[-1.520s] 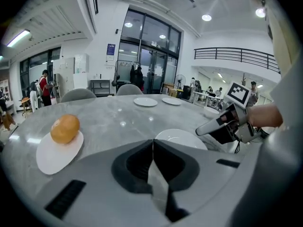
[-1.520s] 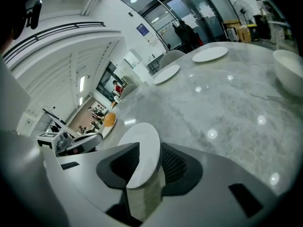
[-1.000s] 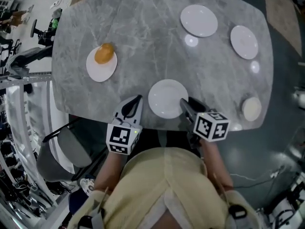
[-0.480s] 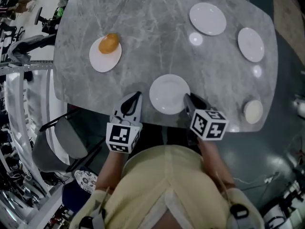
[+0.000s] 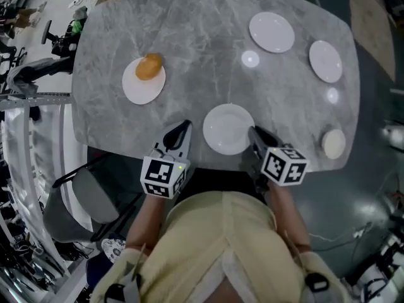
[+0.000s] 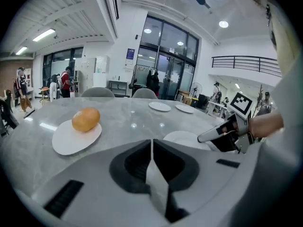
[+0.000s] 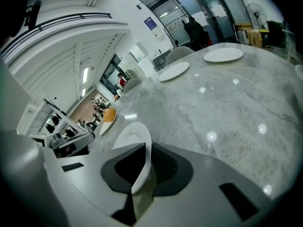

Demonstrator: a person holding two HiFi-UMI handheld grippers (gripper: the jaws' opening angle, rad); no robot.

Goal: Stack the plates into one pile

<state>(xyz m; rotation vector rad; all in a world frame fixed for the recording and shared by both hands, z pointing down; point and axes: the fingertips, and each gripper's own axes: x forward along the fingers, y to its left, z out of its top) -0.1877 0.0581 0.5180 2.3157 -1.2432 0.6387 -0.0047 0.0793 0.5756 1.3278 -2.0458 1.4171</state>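
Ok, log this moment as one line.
step: grasp near plate | right claw: jaws just closing, rim pinched between them | left claw: shut, empty | stacking: not started

A large open indoor hall, like an office or lab lobby. In the left gripper view, tall glass doors [image 6: 165, 72] fill the centre, a railed balcony [image 6: 246, 63] runs at upper right, round ceiling lights [image 6: 223, 24] shine above, and people [image 6: 65, 79] stand at far left. Grey chairs [image 6: 97, 92] ring a marble table [image 5: 208, 49] set with white plates [image 5: 271, 32]. In the head view, dark equipment [image 5: 31, 74] crowds the left edge.
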